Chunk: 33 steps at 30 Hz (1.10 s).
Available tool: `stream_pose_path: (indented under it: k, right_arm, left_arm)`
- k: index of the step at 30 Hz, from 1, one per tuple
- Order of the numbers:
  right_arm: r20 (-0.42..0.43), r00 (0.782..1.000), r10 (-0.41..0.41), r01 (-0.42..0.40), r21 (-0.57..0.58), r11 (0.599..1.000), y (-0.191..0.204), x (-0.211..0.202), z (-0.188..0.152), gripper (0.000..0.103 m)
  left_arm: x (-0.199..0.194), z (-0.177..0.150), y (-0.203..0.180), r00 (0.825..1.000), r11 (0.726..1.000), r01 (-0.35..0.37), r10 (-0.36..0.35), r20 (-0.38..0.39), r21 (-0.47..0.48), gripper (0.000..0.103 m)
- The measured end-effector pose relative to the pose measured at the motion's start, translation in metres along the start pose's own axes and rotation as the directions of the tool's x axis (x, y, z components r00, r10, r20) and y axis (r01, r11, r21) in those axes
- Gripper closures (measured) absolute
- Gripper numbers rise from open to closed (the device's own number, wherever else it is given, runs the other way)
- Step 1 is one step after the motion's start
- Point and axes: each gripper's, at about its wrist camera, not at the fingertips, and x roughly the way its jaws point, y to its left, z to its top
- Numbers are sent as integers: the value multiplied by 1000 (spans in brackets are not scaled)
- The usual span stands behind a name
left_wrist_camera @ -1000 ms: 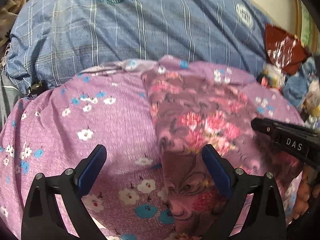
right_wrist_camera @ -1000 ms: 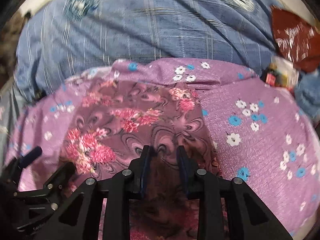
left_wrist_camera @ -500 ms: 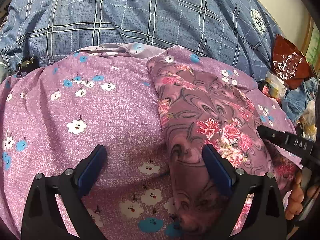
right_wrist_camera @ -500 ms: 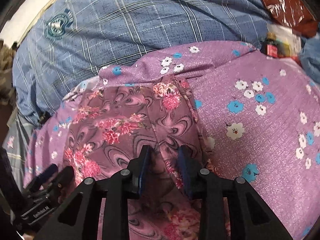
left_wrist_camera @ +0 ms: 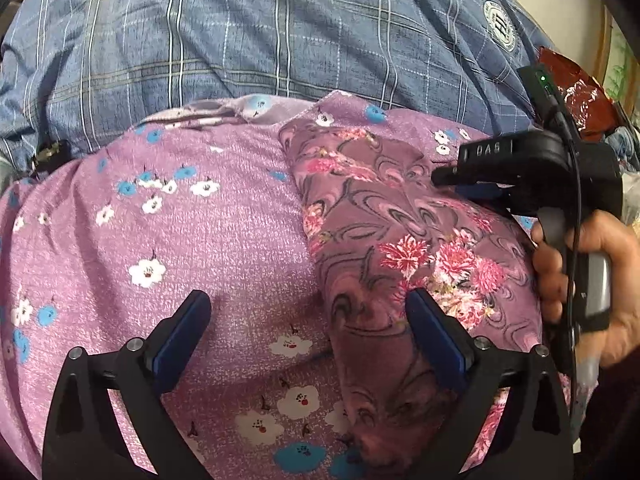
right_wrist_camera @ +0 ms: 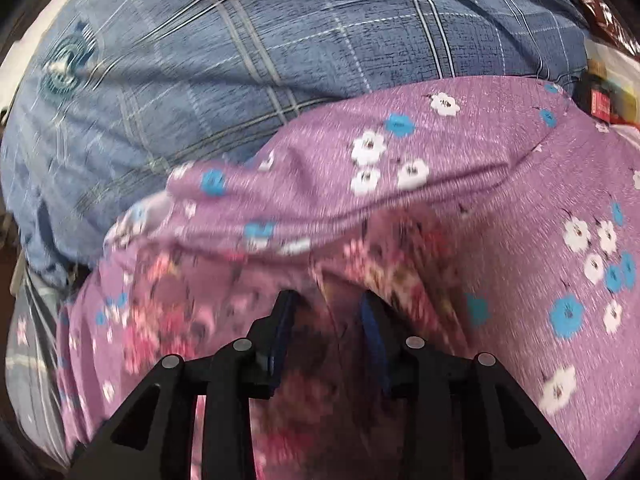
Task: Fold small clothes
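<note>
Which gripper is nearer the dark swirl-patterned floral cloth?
Right. The right gripper is on the swirl-patterned cloth, fabric between its narrowly parted fingers. The left gripper hangs open astride the cloth's left edge.

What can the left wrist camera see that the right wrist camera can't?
Only the left wrist view shows the hand holding the right tongs from the side, low over the dark cloth, plus the open left tongs. Only the right wrist view, which is blurry, shows the right tongs from behind, nearly closed around a fold of the dark cloth. Both show the purple cloth with white and blue flowers, and the blue plaid sheet beyond.
</note>
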Motion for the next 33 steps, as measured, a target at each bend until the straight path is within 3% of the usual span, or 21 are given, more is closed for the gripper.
stream_pose_path:
  k: [4,8,10,11,13,18,20,23,26,27,31,33]
  right_arm:
    - [14,998,58,-58,39,998,-4,-22,-4,64]
    - [34,990,139,-137,-58,989,10,-60,-28,64]
    - [18,987,158,-156,-91,984,15,-74,-44,69]
    - [2,988,152,-151,-100,983,16,-76,-48,71]
    - [-24,989,145,-147,-108,983,14,-84,-65,89]
    - [-57,997,53,-58,-91,994,-12,-95,-105,89]
    - [-75,994,76,-81,-55,995,-25,-97,-120,92]
    - [-99,995,33,-41,-82,996,-24,-100,-131,93]
    - [-125,992,-9,-6,-113,994,-12,-103,-126,89]
    - [-129,992,9,-23,-111,994,-7,-105,-121,85]
    - [-125,988,92,-112,-171,979,37,-100,-88,85]
    - [-167,979,120,-153,-206,966,61,-80,-71,85]
  left_arm:
    - [-3,1,1,1000,1000,0,0,-17,-5,2]
    - [-24,3,3,999,1000,13,-12,29,-14,2]
    - [-34,-1,4,999,999,42,-42,21,-9,2]
    - [-38,-5,3,997,997,72,-72,13,0,2]
    - [-42,-12,-4,995,994,103,-103,-4,33,2]
    - [-27,-35,-29,995,969,10,15,-101,247,2]
    - [-24,-42,-29,990,968,36,0,-141,250,2]
    - [-25,-46,-20,984,975,73,-36,-172,210,2]
    - [-25,-46,-12,980,980,97,-64,-189,175,2]
    - [-25,-45,-11,980,980,101,-68,-189,169,2]
    - [-36,-42,-5,985,983,104,-81,-151,153,2]
    - [-39,-38,0,986,984,115,-96,-137,137,2]
